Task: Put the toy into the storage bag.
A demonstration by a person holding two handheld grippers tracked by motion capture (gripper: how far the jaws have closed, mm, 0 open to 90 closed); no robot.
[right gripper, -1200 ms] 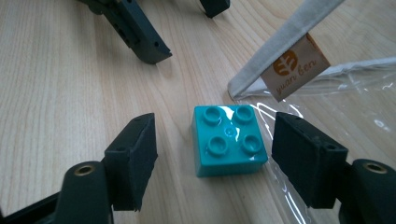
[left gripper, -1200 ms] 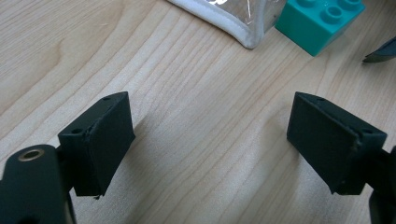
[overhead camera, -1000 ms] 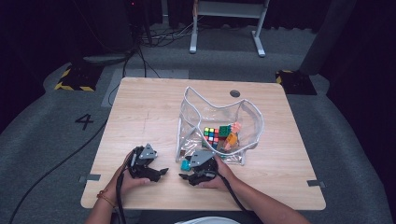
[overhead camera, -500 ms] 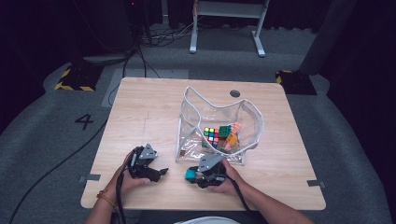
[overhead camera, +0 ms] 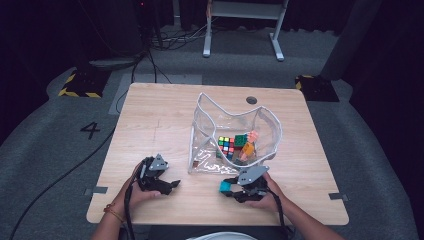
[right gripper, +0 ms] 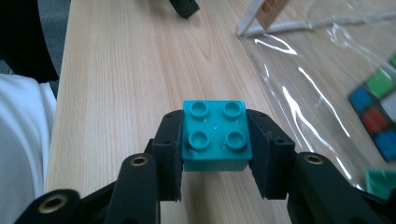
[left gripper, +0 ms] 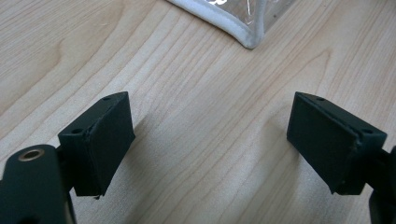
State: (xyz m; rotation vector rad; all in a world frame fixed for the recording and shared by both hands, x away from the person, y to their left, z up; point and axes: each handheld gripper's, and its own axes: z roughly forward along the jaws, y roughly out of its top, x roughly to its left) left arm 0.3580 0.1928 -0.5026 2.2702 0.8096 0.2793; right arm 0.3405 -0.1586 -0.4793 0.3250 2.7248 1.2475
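My right gripper is near the table's front edge, just in front of the clear plastic bag. Its jaws have just been closing and now clamp a teal four-stud brick by two opposite sides, studs up, the same brick pointing left in the high view. My left gripper rests at the front left with its jaws wide apart over bare wood and nothing between them. Inside the bag lie a colour cube and some small green and orange pieces.
The bag's white-trimmed corner lies just beyond the left jaws, and its clear wall runs along the right gripper's right side, the cube behind it. The wooden table has a dark round hole at the back.
The right gripper's jaws have closed on the teal brick, and the hand has slid to the right along the front of the bag with it. The left gripper has stayed put.
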